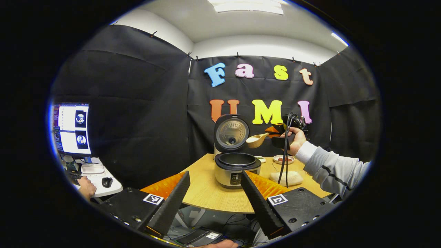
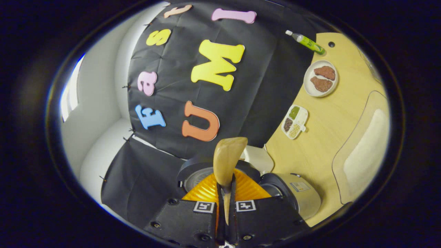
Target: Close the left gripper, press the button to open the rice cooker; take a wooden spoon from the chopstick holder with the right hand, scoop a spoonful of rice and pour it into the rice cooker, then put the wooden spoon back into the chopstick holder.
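Pinched on the handle of the wooden spoon (image 2: 229, 156), the right gripper (image 2: 225, 193) tilts that light, stiff tool's bowl above the open rice cooker (image 1: 237, 164), at twelve o'clock from the spread left gripper (image 1: 215, 198).

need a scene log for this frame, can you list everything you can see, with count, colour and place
rice cooker: one, silver body, dark lid open, on the table
wooden spoon: one, light wood, held above the cooker
table: one, light wood
plate: one, white, two brown pieces on it, far side of table
divided tray: one, white, green, dark and pale fillings, mid table
bottle: one, green, lying by the booth wall
monitor: one, lit, off to one side
computer mouse: one, black, below the monitor
right gripper: shut on the wooden spoon
left gripper: open, facing the cooker
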Motion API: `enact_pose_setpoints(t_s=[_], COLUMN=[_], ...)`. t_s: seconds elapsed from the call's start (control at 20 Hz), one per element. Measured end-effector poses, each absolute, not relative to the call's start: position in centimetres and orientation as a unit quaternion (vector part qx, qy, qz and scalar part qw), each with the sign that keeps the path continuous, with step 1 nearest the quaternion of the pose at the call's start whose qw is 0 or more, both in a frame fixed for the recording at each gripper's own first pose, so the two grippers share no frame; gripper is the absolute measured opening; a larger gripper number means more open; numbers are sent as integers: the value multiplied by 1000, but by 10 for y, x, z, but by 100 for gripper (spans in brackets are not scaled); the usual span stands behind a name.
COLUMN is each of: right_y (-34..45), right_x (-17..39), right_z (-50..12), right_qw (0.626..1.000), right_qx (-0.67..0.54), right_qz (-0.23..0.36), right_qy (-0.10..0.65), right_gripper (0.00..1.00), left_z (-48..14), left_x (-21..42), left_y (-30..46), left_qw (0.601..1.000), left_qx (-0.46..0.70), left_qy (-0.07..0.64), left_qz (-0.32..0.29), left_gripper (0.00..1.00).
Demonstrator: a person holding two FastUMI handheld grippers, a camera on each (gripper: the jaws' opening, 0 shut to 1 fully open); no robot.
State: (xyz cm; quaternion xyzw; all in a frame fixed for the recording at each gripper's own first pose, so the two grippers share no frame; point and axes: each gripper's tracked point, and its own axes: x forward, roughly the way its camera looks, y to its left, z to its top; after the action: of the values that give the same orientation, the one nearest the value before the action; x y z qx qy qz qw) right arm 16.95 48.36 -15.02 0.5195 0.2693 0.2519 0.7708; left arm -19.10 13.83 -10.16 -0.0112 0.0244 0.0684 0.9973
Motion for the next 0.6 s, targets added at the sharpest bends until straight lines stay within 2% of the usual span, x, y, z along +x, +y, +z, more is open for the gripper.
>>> enact_pose_setpoints(t_s=[0.6], right_y=[556], right_x=[141], right_z=[-161], right_qw=[859], right_qx=[360], right_qz=[280], right_qy=[232], right_gripper=[9], left_z=[-99], left_x=[-210], left_y=[159], left_qw=[997], left_qx=[-11], left_qy=[15], left_qz=[75], left_gripper=[95])
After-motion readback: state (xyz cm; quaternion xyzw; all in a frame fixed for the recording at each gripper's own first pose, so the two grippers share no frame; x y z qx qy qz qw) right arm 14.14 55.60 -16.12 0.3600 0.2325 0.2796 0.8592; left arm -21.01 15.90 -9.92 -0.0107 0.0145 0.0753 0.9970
